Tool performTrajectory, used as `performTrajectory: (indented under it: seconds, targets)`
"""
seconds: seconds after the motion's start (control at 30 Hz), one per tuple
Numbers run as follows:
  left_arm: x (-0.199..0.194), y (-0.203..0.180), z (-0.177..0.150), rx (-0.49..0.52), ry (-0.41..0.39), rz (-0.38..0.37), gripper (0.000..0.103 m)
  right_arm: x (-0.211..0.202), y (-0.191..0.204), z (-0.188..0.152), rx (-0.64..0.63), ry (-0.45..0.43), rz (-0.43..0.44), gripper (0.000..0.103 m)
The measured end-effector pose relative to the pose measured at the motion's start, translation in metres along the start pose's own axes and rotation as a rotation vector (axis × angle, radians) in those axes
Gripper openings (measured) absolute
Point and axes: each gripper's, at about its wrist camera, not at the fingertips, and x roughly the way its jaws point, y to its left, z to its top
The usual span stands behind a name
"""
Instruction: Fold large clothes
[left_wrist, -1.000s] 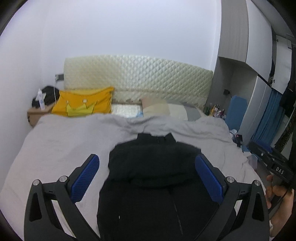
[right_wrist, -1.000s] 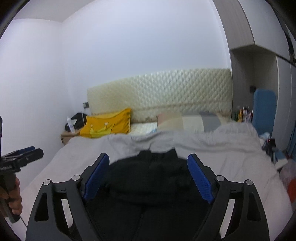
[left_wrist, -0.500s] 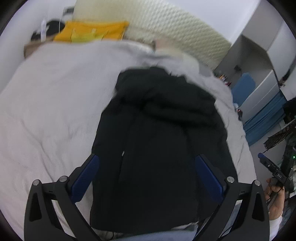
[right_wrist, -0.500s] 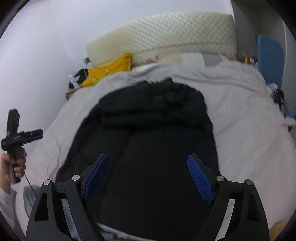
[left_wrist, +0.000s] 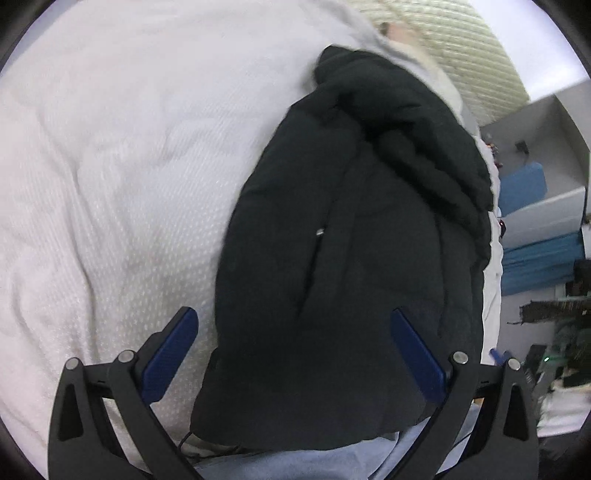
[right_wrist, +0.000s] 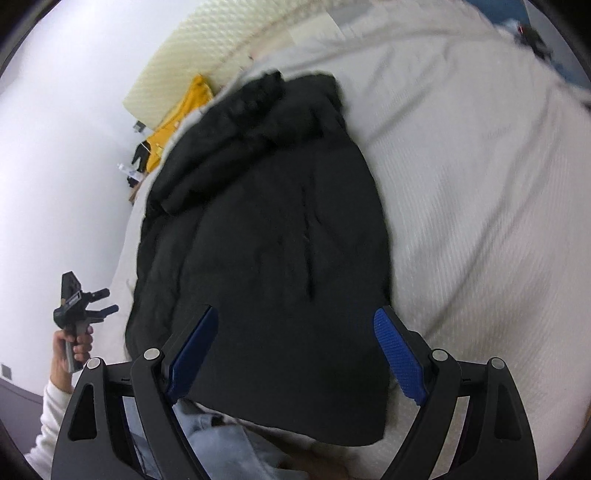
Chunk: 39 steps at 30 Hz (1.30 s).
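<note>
Lying flat on the pale bedspread (left_wrist: 110, 184), the black jacket (left_wrist: 351, 258) runs lengthwise up the bed: its hem sits at the near edge, close to both cameras, and its bunched hood and collar end points away toward the quilted cream headboard (left_wrist: 461, 48). In the left wrist view the long axis leans from lower left to upper right, with a small metal zip pull catching light near the middle of the front; in the right wrist view the same axis leans from lower right up to upper left, the hood end reaching toward a yellow pillow (right_wrist: 181, 118) beside the headboard. The jacket looks roughly spread, sleeves not clearly separable from the body in the dark fabric. The left gripper (left_wrist: 295, 354) hangs above the hem with its blue pads (left_wrist: 170, 354) set wide apart, nothing between them pressing on cloth; one pad is over the bedspread just beside the jacket's edge, the other over the jacket. The right gripper (right_wrist: 295, 354) is likewise spread wide over the hem, both pads (right_wrist: 397, 354) framing black fabric without touching it as far as can be told. A strip of light blue cloth (right_wrist: 221, 435) shows under the hem at the near edge. At the left of the right wrist view, a hand (right_wrist: 74, 343) in a white sleeve grips the other tool's handle beside the bed.
</note>
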Motion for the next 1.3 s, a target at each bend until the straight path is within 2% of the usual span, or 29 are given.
performTrajectory:
  seconds: [0.13, 0.43, 0.5, 0.63, 0.73, 0.9, 0.97, 1.1, 1.17, 1.2, 1.23, 1.3]
  targets:
    - [0.025, 0.014, -0.001, -0.088, 0.081, -0.043, 0.103, 0.018, -0.025, -0.007, 0.057, 0.051, 0.047, 0.086]
    - [0.076, 0.011, -0.006, -0.114, 0.198, -0.037, 0.103, 0.058, -0.046, -0.003, 0.103, 0.129, 0.143, 0.086]
    - [0.078, 0.008, -0.006, -0.104, 0.199, -0.054, 0.102, 0.06, -0.043, -0.001, 0.081, 0.133, 0.158, 0.086]
    - [0.074, -0.001, -0.007, -0.066, 0.193, -0.163, 0.099, 0.056, -0.041, -0.001, 0.032, 0.139, 0.192, 0.086]
    - [0.069, -0.01, -0.008, -0.032, 0.185, -0.234, 0.097, 0.047, -0.034, -0.001, 0.009, 0.132, 0.251, 0.084]
    - [0.077, -0.013, -0.008, -0.022, 0.197, -0.206, 0.093, 0.051, -0.023, 0.005, -0.033, 0.146, 0.276, 0.084]
    - [0.082, -0.01, -0.006, -0.034, 0.207, -0.201, 0.087, 0.067, -0.031, 0.007, -0.01, 0.177, 0.271, 0.085]
    - [0.083, -0.015, -0.004, -0.005, 0.213, -0.215, 0.081, 0.088, -0.036, 0.013, 0.003, 0.22, 0.313, 0.085]
    - [0.083, -0.019, -0.004, 0.007, 0.211, -0.239, 0.072, 0.09, -0.031, 0.017, -0.01, 0.221, 0.335, 0.084]
    - [0.081, -0.021, -0.005, 0.006, 0.208, -0.25, 0.069, 0.09, -0.027, 0.019, -0.016, 0.222, 0.347, 0.082]
    - [0.08, -0.022, -0.004, 0.004, 0.203, -0.265, 0.062, 0.09, -0.021, 0.021, -0.031, 0.228, 0.369, 0.072]
    - [0.078, -0.026, -0.003, 0.013, 0.192, -0.283, 0.05, 0.093, -0.008, 0.024, -0.064, 0.234, 0.368, 0.063]
